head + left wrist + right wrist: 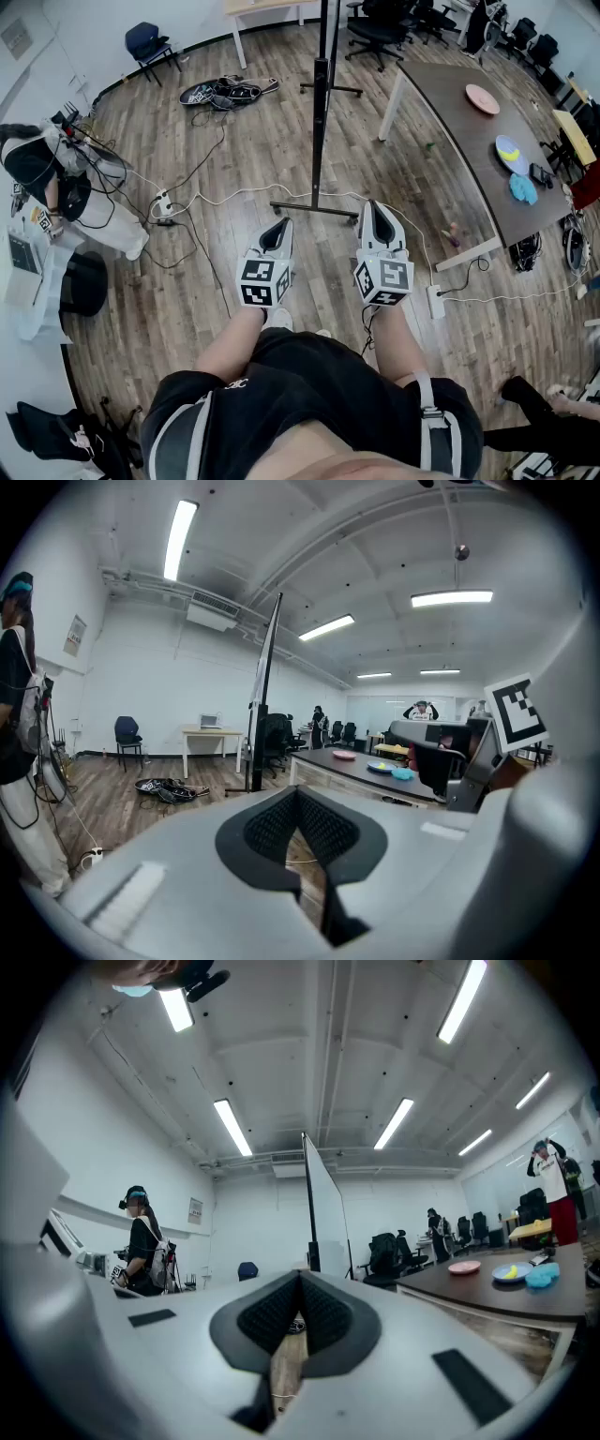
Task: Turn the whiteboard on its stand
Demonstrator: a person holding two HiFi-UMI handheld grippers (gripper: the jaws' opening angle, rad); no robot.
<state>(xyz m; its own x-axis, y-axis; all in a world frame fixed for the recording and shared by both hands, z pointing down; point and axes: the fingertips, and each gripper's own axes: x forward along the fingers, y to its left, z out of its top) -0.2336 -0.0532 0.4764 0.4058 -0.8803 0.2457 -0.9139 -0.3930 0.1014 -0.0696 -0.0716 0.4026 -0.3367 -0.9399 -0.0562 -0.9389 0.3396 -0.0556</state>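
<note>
Left hand-held gripper (pixel 277 228) and right hand-held gripper (pixel 373 211) (both closed, empty) point at the whiteboard (pixel 330 1218).

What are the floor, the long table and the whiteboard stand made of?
Floor: wood or wood-look planks, grey-brown, slight sheen; seams and grain show.
Table: smooth dark brown top, likely laminate or veneer; white legs, probably painted metal.
Whiteboard stand: slim black pole and feet, likely painted metal.

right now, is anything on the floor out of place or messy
Yes: a dark heap of gear lies loose on the floor, and a white cable trails across it past the stand, a likely trip hazard.
</note>
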